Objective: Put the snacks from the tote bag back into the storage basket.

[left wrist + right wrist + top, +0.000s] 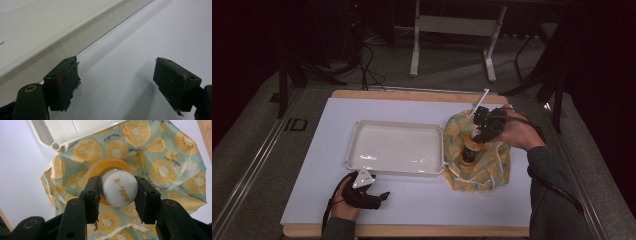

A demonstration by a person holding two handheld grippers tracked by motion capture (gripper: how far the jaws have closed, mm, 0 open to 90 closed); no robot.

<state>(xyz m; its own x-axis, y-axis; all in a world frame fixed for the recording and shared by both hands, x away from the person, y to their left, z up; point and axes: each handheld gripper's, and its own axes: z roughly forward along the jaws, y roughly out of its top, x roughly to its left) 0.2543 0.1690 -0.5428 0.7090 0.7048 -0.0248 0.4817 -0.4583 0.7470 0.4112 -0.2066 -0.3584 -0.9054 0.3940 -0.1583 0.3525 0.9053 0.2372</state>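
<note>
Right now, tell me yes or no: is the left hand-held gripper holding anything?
No; the left hand-held gripper is open, with only bare white table between its jaws, beside the tray.

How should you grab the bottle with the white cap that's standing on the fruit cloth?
Best by its round white cap, coming straight down from above. The orange bottle stands upright on the lemon-and-kiwi print cloth, so the cap is the free top part, narrow enough to fit between two jaws. The right gripper already does this, one jaw on each side of the cap.
</note>
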